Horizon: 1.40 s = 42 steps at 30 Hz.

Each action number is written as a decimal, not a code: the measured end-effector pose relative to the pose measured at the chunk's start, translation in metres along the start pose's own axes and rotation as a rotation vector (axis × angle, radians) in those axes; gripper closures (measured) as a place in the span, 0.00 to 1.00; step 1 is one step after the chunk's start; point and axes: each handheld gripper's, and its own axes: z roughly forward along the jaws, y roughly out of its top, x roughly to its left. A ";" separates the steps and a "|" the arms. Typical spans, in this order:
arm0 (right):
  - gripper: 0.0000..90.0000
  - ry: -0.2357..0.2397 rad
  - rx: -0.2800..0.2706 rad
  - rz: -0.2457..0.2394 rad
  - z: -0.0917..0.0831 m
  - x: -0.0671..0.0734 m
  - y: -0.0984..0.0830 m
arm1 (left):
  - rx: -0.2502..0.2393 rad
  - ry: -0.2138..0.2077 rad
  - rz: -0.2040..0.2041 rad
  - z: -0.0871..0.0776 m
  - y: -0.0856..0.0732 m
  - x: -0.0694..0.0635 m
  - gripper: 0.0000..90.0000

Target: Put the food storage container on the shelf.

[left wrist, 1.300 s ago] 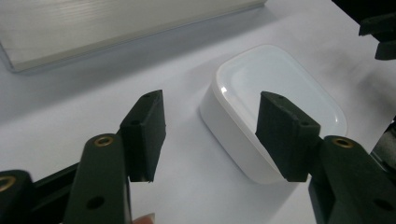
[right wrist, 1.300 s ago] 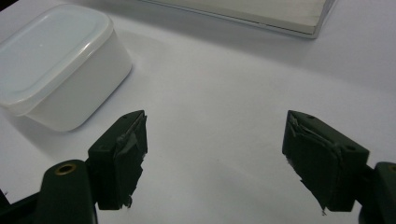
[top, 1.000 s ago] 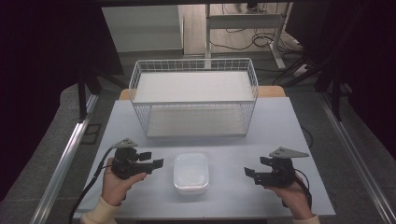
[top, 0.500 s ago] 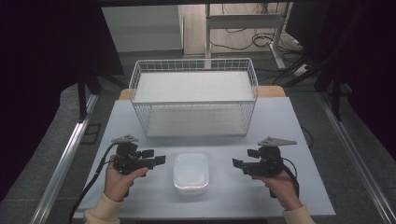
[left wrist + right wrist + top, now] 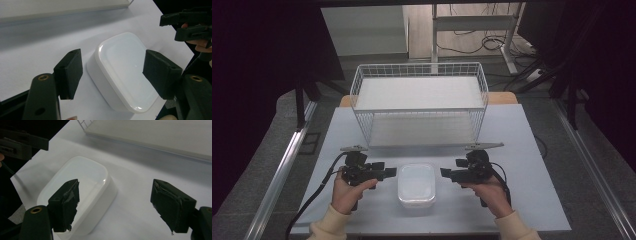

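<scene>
**Desk:** Container placement first, then the rest by size, please.

**Photographer:** White plastic container (image 5: 416,184), lid on, sits on the pale table (image 5: 532,200) near the front edge, between the two hand-held tools and in front of the wire basket (image 5: 419,107). It lies where it lay a second ago. The basket, the largest item on the table, stands at the far side with a white board inside it; it has not shifted either.

**Desk:** What has changed?

**Photographer:** Mostly the right side. The right gripper (image 5: 446,173) has slid inward across the table from its spot near the right edge and now has its tips just beside the container's right side, not touching it. Its jaws have just been closing a little, yet they stand apart with nothing gripped; in the right gripper view the right gripper (image 5: 115,205) frames bare table, with the container (image 5: 80,192) showing past its left jaw.

**Desk:** And the left?

**Photographer:** The left gripper (image 5: 390,172) has barely moved. It points at the container's left side, tips just short of it. In the left gripper view the left gripper (image 5: 112,72) is spread wide, and the container (image 5: 120,67) lies beyond the gap, unclamped. The other tool shows at the upper right of that view.
</scene>
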 end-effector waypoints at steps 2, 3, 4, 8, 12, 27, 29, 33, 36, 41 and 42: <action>0.25 0.010 0.006 0.009 0.005 0.002 0.001 | 0.006 -0.007 -0.006 0.003 -0.001 0.000 0.36; 0.25 0.014 0.009 0.013 0.007 0.003 0.001 | 0.013 -0.011 -0.006 0.005 -0.001 0.000 0.36; 0.25 0.024 0.008 0.021 0.009 0.004 0.001 | 0.017 -0.012 -0.006 0.006 -0.002 0.000 0.36; 0.25 0.052 0.019 0.027 0.017 0.009 -0.002 | 0.036 -0.022 -0.006 0.011 -0.005 -0.002 0.35; 0.25 0.073 0.036 0.032 0.024 0.013 -0.008 | 0.052 -0.037 -0.008 0.015 -0.008 -0.002 0.35; 0.30 0.104 0.076 0.071 0.042 0.017 -0.019 | 0.087 -0.095 -0.066 0.030 -0.015 0.003 0.35; 0.30 0.106 0.080 0.073 0.044 0.017 -0.020 | 0.094 -0.099 -0.073 0.033 -0.016 0.004 0.35; 0.32 0.107 0.081 0.077 0.046 0.018 -0.021 | 0.104 -0.112 -0.086 0.037 -0.018 0.006 0.37; 0.34 0.110 0.082 0.082 0.047 0.019 -0.023 | 0.109 -0.124 -0.100 0.040 -0.020 0.007 0.39; 0.45 0.129 0.088 0.109 0.049 0.018 -0.026 | 0.119 -0.135 -0.110 0.042 -0.021 0.007 0.47; 0.47 0.130 0.089 0.117 0.049 0.018 -0.026 | 0.120 -0.129 -0.108 0.042 -0.021 0.007 0.49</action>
